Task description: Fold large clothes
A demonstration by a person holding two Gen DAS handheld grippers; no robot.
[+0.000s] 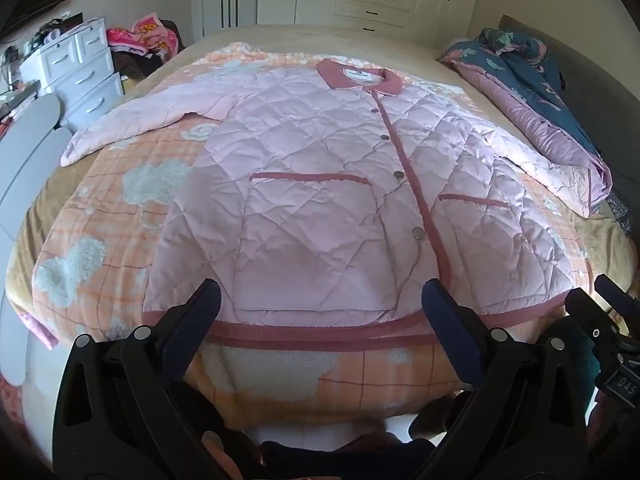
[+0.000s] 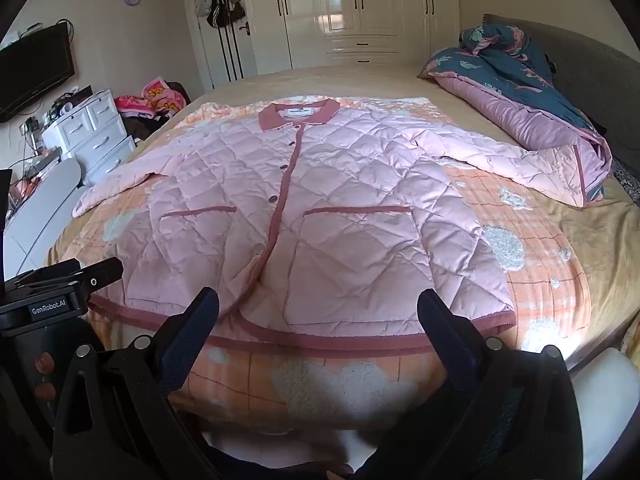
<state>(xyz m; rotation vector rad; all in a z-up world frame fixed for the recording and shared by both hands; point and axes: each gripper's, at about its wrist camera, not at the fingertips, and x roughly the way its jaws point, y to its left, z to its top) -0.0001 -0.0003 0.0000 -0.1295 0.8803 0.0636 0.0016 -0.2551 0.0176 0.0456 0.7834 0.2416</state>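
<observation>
Pink quilted button-front jacket (image 1: 312,184) lies spread flat on orange checked blanket (image 1: 120,208), collar at twelve o'clock, ready for folding | my left gripper (image 1: 320,300) and right gripper (image 2: 318,300) hover wide open, empty, above its hem

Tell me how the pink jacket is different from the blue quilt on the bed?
The pink jacket lies spread flat with its sleeves out; the blue quilt is bunched in a heap. The jacket has buttons and pockets; the quilt has a flower pattern. The jacket lies mid-bed, the quilt at the side. Both look padded.
</observation>
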